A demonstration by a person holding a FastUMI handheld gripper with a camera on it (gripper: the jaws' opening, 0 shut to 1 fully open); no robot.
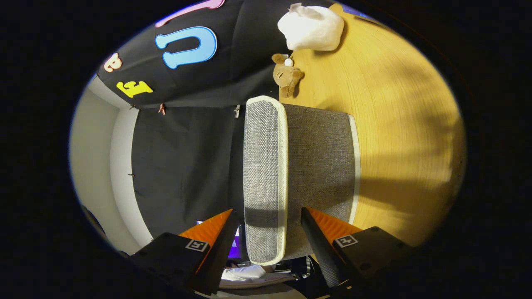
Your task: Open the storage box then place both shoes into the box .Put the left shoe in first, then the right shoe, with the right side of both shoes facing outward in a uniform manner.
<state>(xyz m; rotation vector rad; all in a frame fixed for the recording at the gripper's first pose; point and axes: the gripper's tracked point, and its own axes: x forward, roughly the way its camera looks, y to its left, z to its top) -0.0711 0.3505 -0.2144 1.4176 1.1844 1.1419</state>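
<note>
The wooden table [399,124] stood sideways in the rolled gripper view. On it sat the grey fabric storage box [320,166], its pale-trimmed lid [264,174] closed (seen edge-on). Beyond the box lay a white plush toy [311,29], then a smaller brown one [287,77]. The gripper [266,216] was spread wide, its 2 fingers straddling the lid's near edge without pressing it.

A recording booth: black cloth wall [183,158] behind a wooden table [399,124] with plush toys [287,77].
</note>
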